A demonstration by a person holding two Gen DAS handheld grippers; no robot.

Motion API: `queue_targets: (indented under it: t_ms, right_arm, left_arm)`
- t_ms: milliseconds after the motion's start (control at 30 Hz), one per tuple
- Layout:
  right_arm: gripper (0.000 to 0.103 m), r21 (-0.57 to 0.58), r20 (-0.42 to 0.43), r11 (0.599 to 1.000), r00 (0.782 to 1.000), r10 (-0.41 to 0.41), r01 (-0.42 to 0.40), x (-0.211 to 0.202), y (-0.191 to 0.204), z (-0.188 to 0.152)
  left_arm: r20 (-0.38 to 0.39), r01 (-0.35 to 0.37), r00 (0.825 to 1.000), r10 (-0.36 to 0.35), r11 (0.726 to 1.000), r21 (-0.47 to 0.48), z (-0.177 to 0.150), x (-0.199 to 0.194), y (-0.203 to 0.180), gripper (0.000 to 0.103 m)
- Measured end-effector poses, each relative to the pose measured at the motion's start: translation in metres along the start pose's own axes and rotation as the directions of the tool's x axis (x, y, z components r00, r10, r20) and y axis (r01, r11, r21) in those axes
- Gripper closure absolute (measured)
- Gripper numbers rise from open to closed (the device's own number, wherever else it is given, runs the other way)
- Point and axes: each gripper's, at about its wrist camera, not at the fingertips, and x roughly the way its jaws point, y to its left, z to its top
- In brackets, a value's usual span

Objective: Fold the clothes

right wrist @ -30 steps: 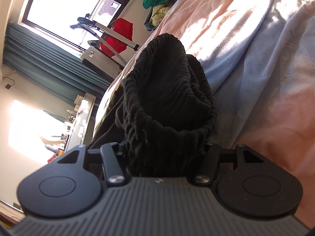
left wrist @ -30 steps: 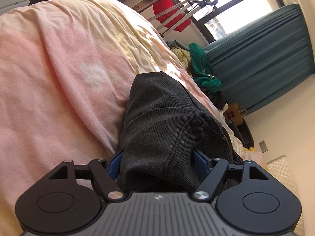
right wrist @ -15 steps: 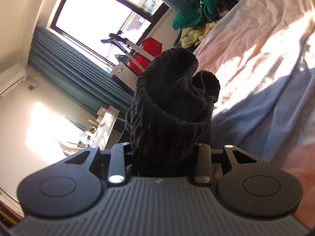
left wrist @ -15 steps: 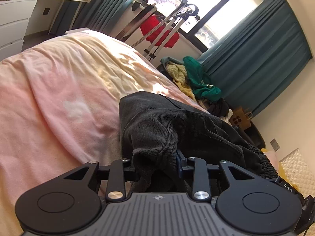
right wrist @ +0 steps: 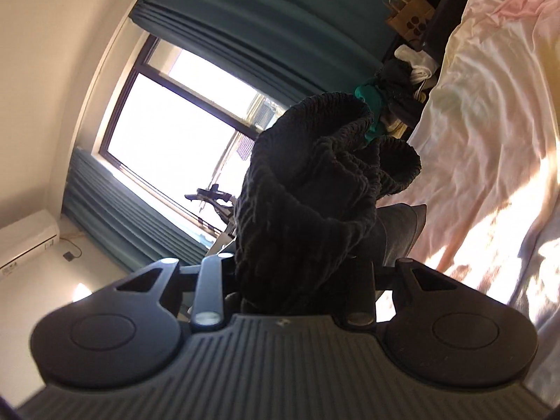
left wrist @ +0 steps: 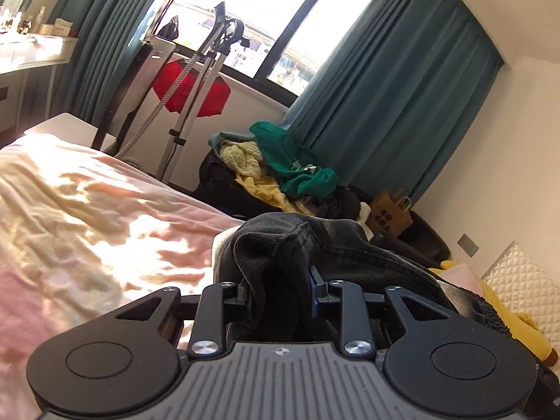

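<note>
A black pair of trousers [left wrist: 280, 245] is held between both grippers, lifted off the pink bedspread [left wrist: 87, 210]. My left gripper [left wrist: 280, 290] is shut on a bunched hem of its dark denim-like cloth; the rest trails off to the right. My right gripper [right wrist: 301, 273] is shut on the ribbed elastic waistband of the black trousers [right wrist: 315, 182], which stands up in front of the camera and hides the fingertips. The bedspread [right wrist: 490, 122] lies to the right in the right wrist view.
A pile of green and yellow clothes [left wrist: 280, 164] lies past the bed's far edge. A garment steamer stand [left wrist: 196, 105] with a red garment stands by the window. A brown paper bag [left wrist: 388, 213] sits by the teal curtain [left wrist: 402, 87]. A white quilted headboard [left wrist: 518, 280] is at the right.
Both grippers have risen and tilted up, lifting the black trousers off the bed. The views now show the window and curtains instead of mostly bedspread. Both stay clamped on the cloth.
</note>
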Motion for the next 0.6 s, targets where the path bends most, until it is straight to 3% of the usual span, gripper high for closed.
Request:
queue_targets:
  t_ms: [167, 300, 400, 600]
  right_arm:
    - [0.065, -0.007, 0.100, 0.998, 0.993, -0.062, 0.063, 0.011, -0.050, 0.042]
    - [0.065, -0.011, 0.171, 0.993, 0.978, -0.118, 0.122, 0.019, -0.091, 0.073]
    - [0.065, 0.022, 0.221, 0.986, 0.961, -0.164, 0.163, 0.019, -0.124, 0.065]
    - [0.065, 0.162, 0.168, 0.965, 0.958, -0.231, 0.204, 0.014, -0.183, 0.043]
  left_arm:
    - [-0.039, 0.075, 0.997, -0.074, 0.997, 0.033, -0.012, 0.097, -0.054, 0.074]
    - [-0.094, 0.146, 0.985, -0.145, 0.989, 0.007, -0.037, 0.174, -0.076, 0.074]
    - [-0.119, 0.165, 0.980, -0.162, 0.986, 0.018, -0.059, 0.216, -0.085, 0.074]
    - [-0.195, 0.166, 0.970, -0.142, 0.980, 0.112, -0.090, 0.242, -0.082, 0.071]
